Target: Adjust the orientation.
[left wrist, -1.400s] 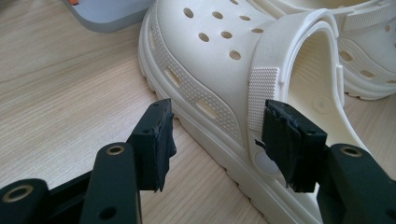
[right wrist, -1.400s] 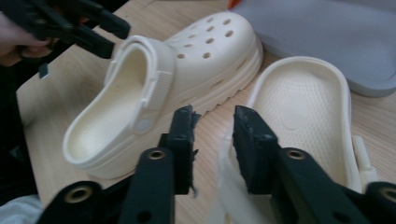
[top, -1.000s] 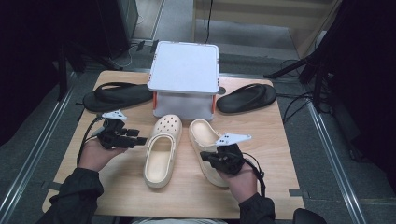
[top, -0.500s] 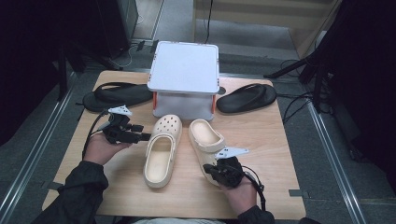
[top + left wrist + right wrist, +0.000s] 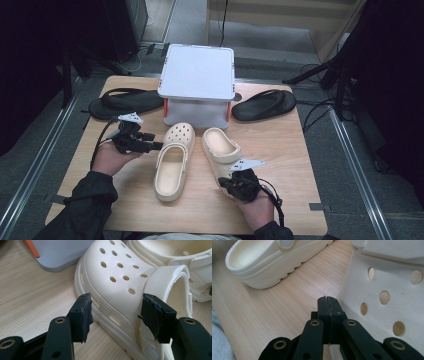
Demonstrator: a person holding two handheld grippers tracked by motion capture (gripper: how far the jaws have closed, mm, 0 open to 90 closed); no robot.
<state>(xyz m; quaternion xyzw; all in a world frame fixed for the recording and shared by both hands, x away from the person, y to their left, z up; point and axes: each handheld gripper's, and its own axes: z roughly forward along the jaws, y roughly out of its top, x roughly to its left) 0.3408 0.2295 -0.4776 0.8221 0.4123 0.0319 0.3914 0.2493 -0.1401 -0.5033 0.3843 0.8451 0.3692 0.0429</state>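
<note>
Two cream clogs lie side by side mid-table. The left clog [image 5: 171, 161] points its holed toe away from me. The right clog [image 5: 221, 147] is turned round, toe toward me. My left gripper [image 5: 154, 146] stands open at the left clog's [image 5: 120, 282] side, level with the strap. In the left gripper view my left gripper [image 5: 120, 315] has its pads [image 5: 83, 312] apart, clear of the shoe. My right gripper [image 5: 233, 184] sits over the right clog's toe. In the right gripper view my right gripper [image 5: 329, 305] is shut on nothing, beside the holed toe [image 5: 387, 300].
A white lidded box [image 5: 198, 75] with orange latches stands at the back centre. A black sandal [image 5: 125, 100] lies to its left and another [image 5: 264, 104] to its right. Bare wooden table [image 5: 295, 160] stretches to the right of the clogs.
My right hand slid toward the near edge along the right clog, ending over its toe. My left hand barely shifted.
</note>
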